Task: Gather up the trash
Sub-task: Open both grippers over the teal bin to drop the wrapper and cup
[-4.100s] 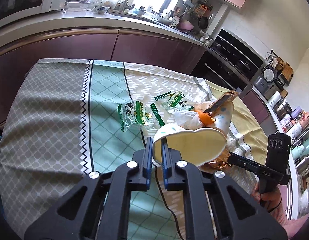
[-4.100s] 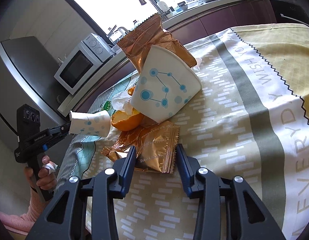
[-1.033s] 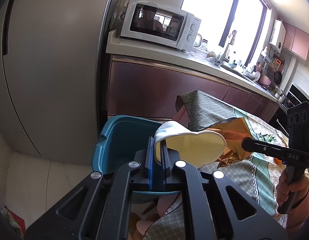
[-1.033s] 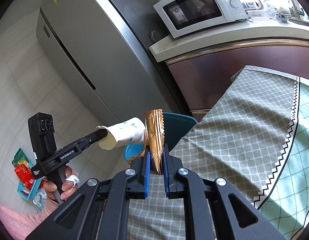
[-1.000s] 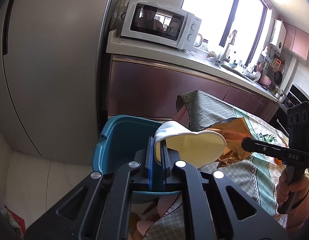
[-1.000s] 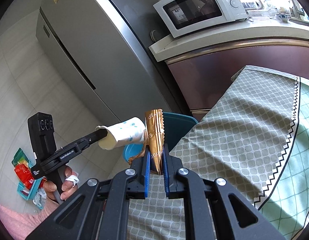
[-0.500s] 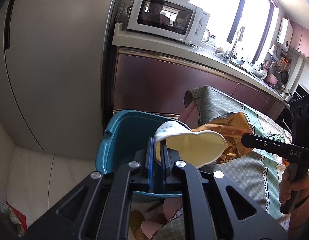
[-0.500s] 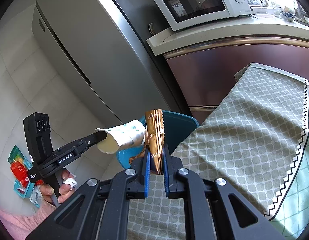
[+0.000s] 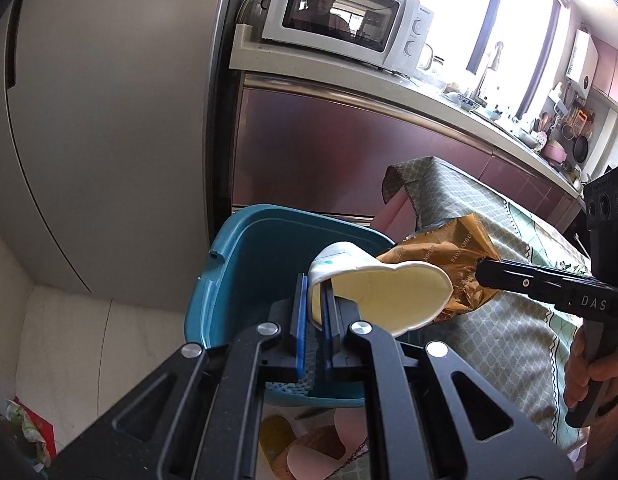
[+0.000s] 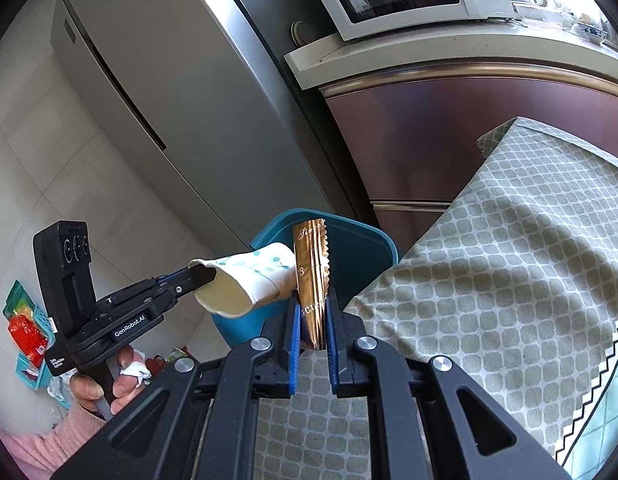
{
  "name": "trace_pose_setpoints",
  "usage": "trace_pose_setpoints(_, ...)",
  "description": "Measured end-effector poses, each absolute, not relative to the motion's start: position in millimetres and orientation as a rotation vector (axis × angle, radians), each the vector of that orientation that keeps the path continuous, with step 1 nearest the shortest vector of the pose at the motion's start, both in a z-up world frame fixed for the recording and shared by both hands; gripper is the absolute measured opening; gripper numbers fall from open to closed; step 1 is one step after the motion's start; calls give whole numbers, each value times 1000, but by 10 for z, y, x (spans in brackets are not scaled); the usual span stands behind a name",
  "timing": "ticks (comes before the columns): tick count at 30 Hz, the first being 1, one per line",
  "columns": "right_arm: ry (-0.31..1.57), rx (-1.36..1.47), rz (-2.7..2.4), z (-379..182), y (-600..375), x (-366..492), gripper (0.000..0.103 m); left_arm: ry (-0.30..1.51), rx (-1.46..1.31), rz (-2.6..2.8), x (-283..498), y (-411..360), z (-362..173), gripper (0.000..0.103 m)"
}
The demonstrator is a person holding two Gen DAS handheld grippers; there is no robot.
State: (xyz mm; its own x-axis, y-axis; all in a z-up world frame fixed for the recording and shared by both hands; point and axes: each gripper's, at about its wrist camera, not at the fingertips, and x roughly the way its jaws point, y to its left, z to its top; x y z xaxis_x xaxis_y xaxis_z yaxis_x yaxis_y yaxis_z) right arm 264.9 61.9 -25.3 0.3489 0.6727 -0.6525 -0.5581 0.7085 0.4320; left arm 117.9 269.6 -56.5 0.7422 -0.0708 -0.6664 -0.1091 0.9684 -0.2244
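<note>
Kitchen floor tiles and a tall grey fridge [image 10: 181, 92] fill the background, with a microwave [image 9: 341, 20] on the counter above maroon cabinets.

My left gripper [image 9: 313, 312] has its pads closed tight on the rim wall of a squashed paper cup [image 9: 373, 292], which lies on its side with the cream inside facing me, hanging over the near rim of the teal bin [image 9: 237, 264]. It is light and flimsy; the wall has already flattened where I pinch it, so the rim, where the paper is rolled and stiffest, is the sensible place to hold, and I judge it will simply drop once I let go.

My right gripper [image 10: 312, 320] is clamped narrow on the lower end of a gold foil wrapper [image 10: 311, 264], standing upright between the pads. Foil like this is weightless, crinkly and a bit slick, so I think it may cling to a pad or flutter sideways on release. It sits at the bin's edge nearest the table corner, just beside the cup's base; I cannot tell whether they touch.

Both grippers tilt downward toward the bin, my hands low behind them. Beyond the bin hangs the corner of the patterned tablecloth [image 10: 529, 260].
</note>
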Motion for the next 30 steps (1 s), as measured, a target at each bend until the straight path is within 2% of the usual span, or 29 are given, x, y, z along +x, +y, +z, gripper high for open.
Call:
trace_pose_setpoints(13, 979, 72, 788, -423, 1021, 2891, 14, 809, -227, 49, 1509, 2613, -879, 7)
trace_pose_setpoints(15, 982, 75, 781, -446, 1053, 2913, 22, 821, -223, 50, 1562, 2592, -931, 14)
trace_pose_setpoints(16, 982, 76, 783, -454, 1059, 2916, 22, 828, -222, 52, 1589, 2588, -960, 20)
trace_pose_setpoints(25, 964, 109, 811, -423, 851, 2731, 27, 849, -233, 45, 1695, 2502, -1120, 22)
trace_pose_setpoints(30, 913, 133, 839, -271, 642, 2529, 31, 803, -235, 21, 1602, 2405, -979, 29)
